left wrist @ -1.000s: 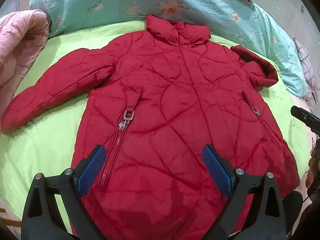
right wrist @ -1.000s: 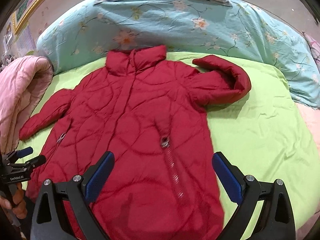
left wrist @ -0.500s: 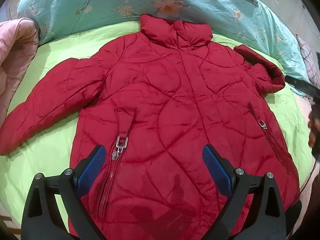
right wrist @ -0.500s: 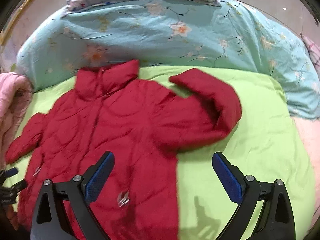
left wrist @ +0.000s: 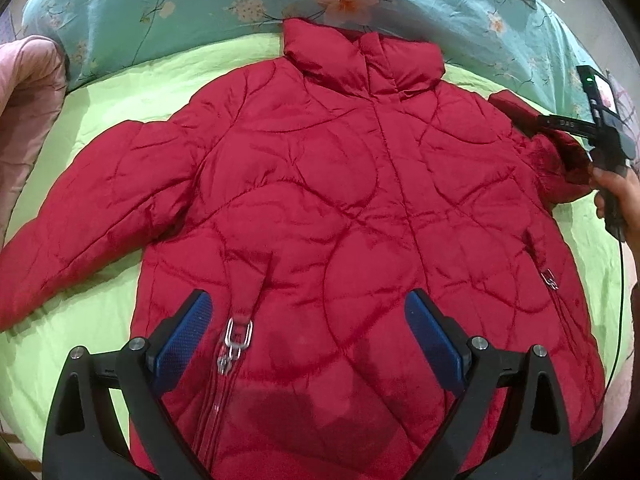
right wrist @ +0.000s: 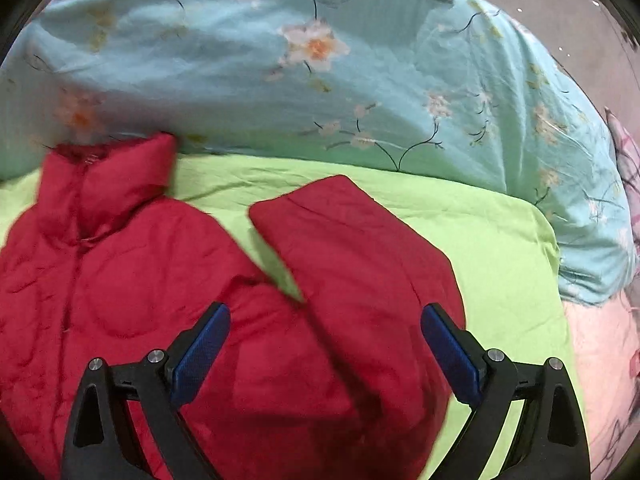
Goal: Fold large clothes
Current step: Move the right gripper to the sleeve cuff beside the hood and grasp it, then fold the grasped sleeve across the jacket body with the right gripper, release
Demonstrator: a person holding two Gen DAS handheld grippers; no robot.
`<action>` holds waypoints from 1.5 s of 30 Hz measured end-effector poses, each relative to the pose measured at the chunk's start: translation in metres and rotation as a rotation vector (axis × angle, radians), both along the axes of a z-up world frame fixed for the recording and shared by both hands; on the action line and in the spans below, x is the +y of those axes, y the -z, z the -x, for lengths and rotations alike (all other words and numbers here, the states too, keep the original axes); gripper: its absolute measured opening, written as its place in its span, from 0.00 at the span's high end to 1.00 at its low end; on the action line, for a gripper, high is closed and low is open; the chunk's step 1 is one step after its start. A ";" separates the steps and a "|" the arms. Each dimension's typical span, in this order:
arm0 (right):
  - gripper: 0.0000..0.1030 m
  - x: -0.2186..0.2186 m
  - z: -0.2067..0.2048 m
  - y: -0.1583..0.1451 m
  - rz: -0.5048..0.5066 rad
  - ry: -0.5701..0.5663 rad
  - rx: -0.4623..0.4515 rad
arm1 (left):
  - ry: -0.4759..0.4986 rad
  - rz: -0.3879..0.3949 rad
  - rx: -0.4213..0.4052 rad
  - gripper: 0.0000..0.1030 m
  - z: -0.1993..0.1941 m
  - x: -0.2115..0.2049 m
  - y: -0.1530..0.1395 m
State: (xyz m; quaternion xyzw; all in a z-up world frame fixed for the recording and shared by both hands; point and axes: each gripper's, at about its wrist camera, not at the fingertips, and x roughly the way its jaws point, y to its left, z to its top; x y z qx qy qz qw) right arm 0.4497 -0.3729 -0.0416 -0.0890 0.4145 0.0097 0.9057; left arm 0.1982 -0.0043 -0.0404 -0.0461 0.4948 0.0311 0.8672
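A red quilted jacket point(left wrist: 340, 200) lies face up on a lime green sheet point(left wrist: 100, 320), collar toward the far side. Its left sleeve point(left wrist: 100, 208) stretches out flat. Its right sleeve point(right wrist: 352, 248) is bent back up toward the collar. My left gripper point(left wrist: 308, 340) is open above the jacket's lower front, beside a zip pull point(left wrist: 236, 336). My right gripper point(right wrist: 324, 348) is open above the bent sleeve's elbow fold; it also shows in the left wrist view point(left wrist: 560, 124), held in a hand at the right.
A rolled turquoise floral duvet point(right wrist: 320, 80) runs along the far side of the bed. A pink quilt point(left wrist: 28, 112) is piled at the left. Pink bedding point(right wrist: 600, 360) lies at the right edge.
Both grippers have moved forward over the jacket. The right gripper has swung right, from the jacket's body to the bent right sleeve. The jacket has not moved.
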 end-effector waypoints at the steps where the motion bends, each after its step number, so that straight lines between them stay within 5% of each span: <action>1: 0.07 0.001 -0.008 0.006 0.020 0.003 0.008 | 0.002 -0.002 0.003 0.05 -0.003 0.000 0.001; 6: 0.17 0.004 -0.040 0.031 0.125 0.016 0.037 | 0.013 -0.005 0.017 0.05 -0.013 0.000 0.011; 13: 0.73 -0.013 -0.050 0.032 0.024 0.047 0.032 | 0.026 0.000 0.038 0.05 -0.021 0.000 0.023; 15: 0.77 -0.015 -0.041 0.022 -0.040 0.038 0.000 | 0.027 0.010 0.045 0.05 -0.023 0.001 0.025; 26: 0.83 0.056 0.029 -0.030 -0.379 -0.190 -0.082 | 0.010 0.067 0.051 0.05 -0.018 0.016 0.016; 32: 0.84 0.126 0.060 -0.037 -0.459 -0.357 -0.045 | -0.021 0.134 0.025 0.05 -0.006 0.040 0.007; 45: 0.84 0.262 0.116 0.018 -0.413 -0.609 0.097 | -0.077 0.223 -0.023 0.05 0.011 0.089 -0.006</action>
